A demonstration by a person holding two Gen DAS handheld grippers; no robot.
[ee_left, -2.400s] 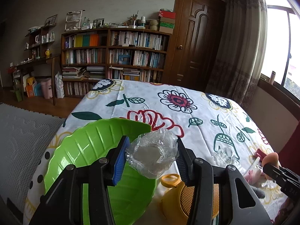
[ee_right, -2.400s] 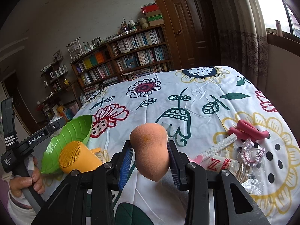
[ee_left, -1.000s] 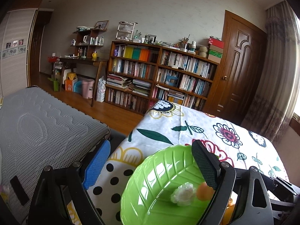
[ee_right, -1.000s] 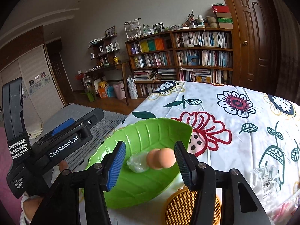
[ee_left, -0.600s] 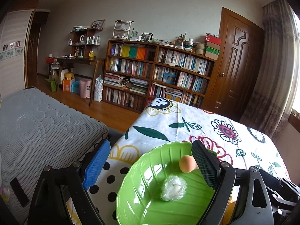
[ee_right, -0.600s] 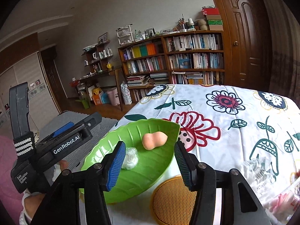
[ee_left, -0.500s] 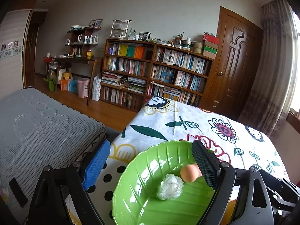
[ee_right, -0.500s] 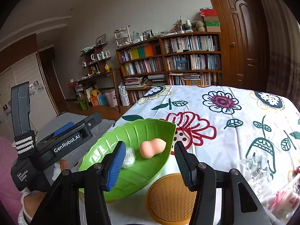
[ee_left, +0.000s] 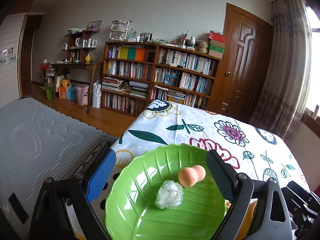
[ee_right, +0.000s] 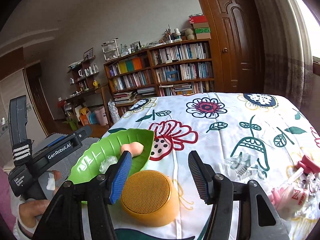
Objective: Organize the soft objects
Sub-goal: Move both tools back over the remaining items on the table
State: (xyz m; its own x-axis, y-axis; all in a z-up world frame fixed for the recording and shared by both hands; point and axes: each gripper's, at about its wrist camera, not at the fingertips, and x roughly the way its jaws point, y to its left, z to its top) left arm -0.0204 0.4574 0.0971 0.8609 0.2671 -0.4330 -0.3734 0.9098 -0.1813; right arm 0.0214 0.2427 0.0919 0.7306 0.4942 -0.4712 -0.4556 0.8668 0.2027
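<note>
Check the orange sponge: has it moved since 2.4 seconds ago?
Yes. It was clamped in the right gripper over the tablecloth; now the sponge lies in the green dish, beside the plastic wad.

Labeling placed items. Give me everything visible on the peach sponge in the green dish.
The peach sponge is a smooth, matte, gourd-shaped blender with two rounded lobes, foam by its look. It lies on its side inside the green leaf-shaped dish, toward the far rim, beside a clear-wrapped white ball, apparently touching it. Neither gripper holds it. From the right wrist view, a blue-padded finger partly hides it.
</note>
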